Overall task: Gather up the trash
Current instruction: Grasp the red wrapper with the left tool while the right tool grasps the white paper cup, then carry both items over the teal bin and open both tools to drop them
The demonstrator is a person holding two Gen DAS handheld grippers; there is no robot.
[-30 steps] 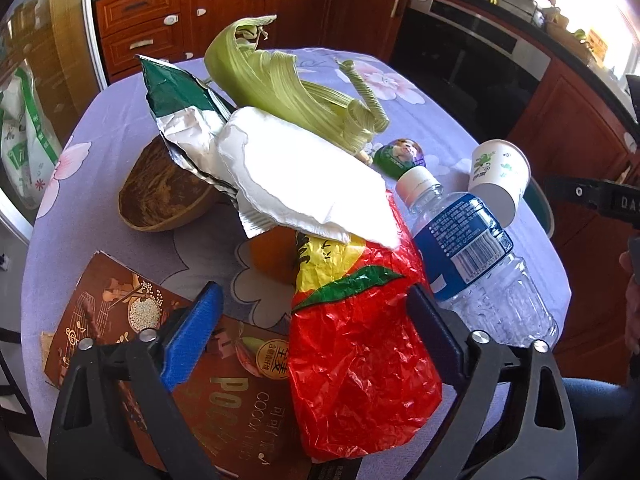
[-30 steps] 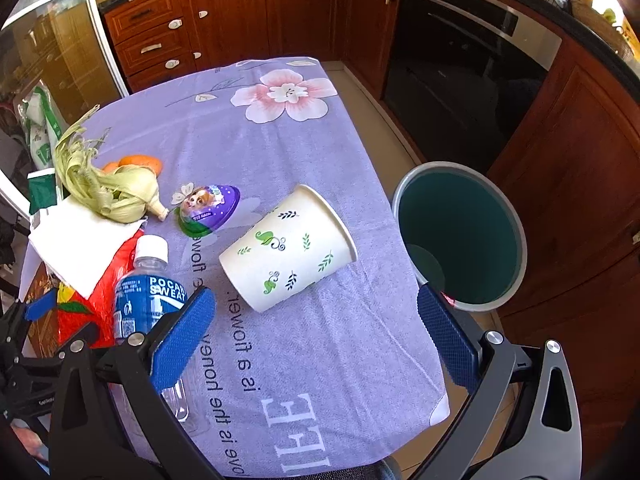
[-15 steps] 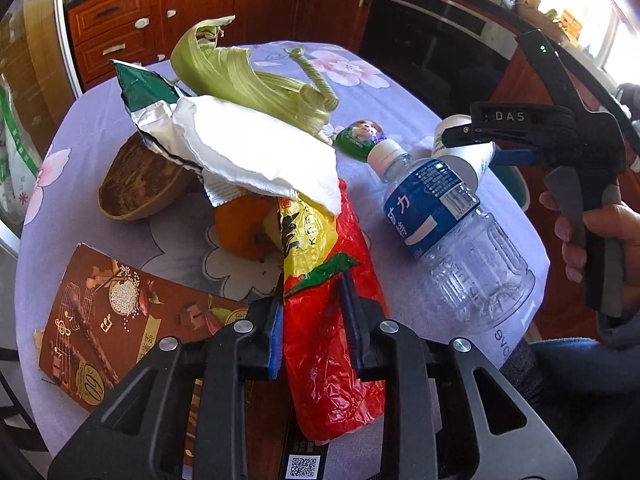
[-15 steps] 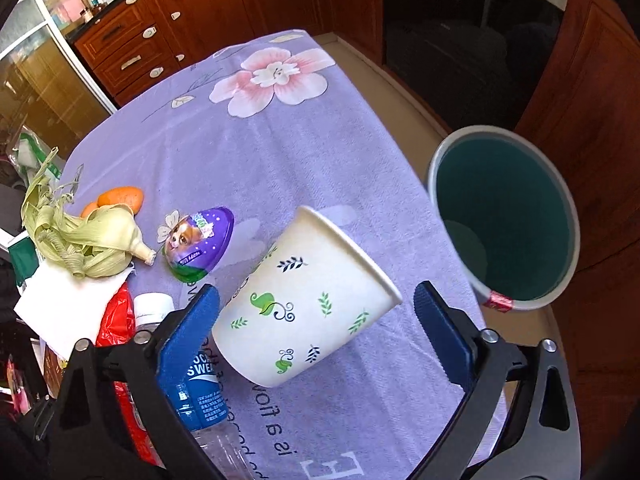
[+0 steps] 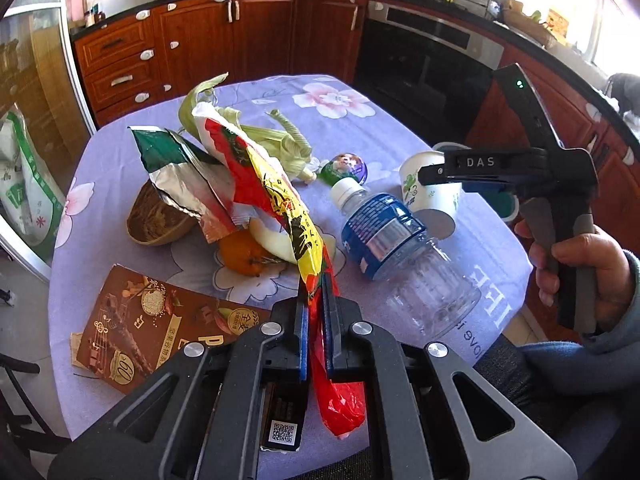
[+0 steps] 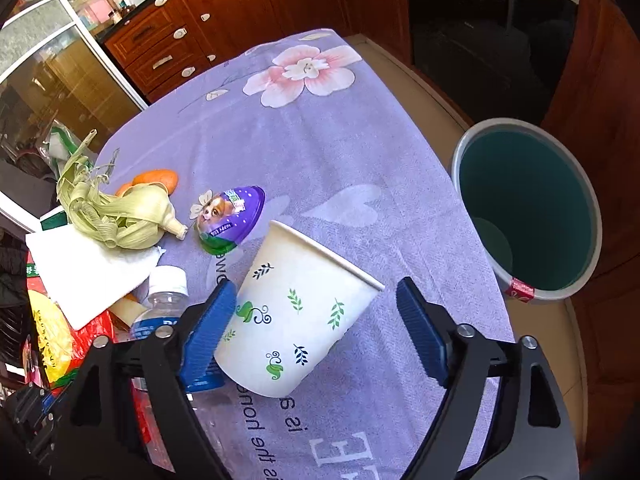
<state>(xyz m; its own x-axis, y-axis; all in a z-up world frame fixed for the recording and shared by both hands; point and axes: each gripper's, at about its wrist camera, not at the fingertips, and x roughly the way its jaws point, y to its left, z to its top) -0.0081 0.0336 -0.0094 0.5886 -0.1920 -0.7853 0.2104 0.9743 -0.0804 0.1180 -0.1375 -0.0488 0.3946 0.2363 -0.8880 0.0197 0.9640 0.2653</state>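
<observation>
Left wrist view: the left claw (image 5: pixel 315 312) had its blue pads pressed together on a red and yellow plastic bag (image 5: pixel 276 196), pinching it near its lower end. The bag rose from the pads toward the pile of rubbish, and a red tail of it hung below the claw. Taking the water bottle (image 5: pixel 394 248) as the landmark: the bag ran just left of it, an orange (image 5: pixel 240 254) and a pale peel (image 5: pixel 272 240) lay left of the bottle under the bag, and a foil wrapper (image 5: pixel 180 176) and corn husks (image 5: pixel 276 140) lay beyond those. A brown half shell (image 5: pixel 156 220) sat further left, and a brown printed card (image 5: pixel 156 328) lay on the tabletop (image 5: pixel 360 132) left of the bottle's base. A purple egg-shaped toy (image 5: pixel 346 166) lay just past the bottle's cap. A paper cup (image 5: pixel 432 188) lay on its side right of the cap, with the right claw (image 5: pixel 444 176) over it and a hand (image 5: pixel 580 264) gripping its handle.

In the right wrist view the right claw (image 6: pixel 316 320) was spread wide, its jaws closing around the paper cup (image 6: pixel 300 312). The left pad (image 6: pixel 208 328) sat against or just beside the cup's wall; the right pad stood clear of it. The bottle (image 6: pixel 164 300) lay just left of the cup, beside a white napkin (image 6: pixel 88 268). A green bin (image 6: pixel 528 208) stood on the floor, well to the right of the bottle, past the tabletop's edge.
</observation>
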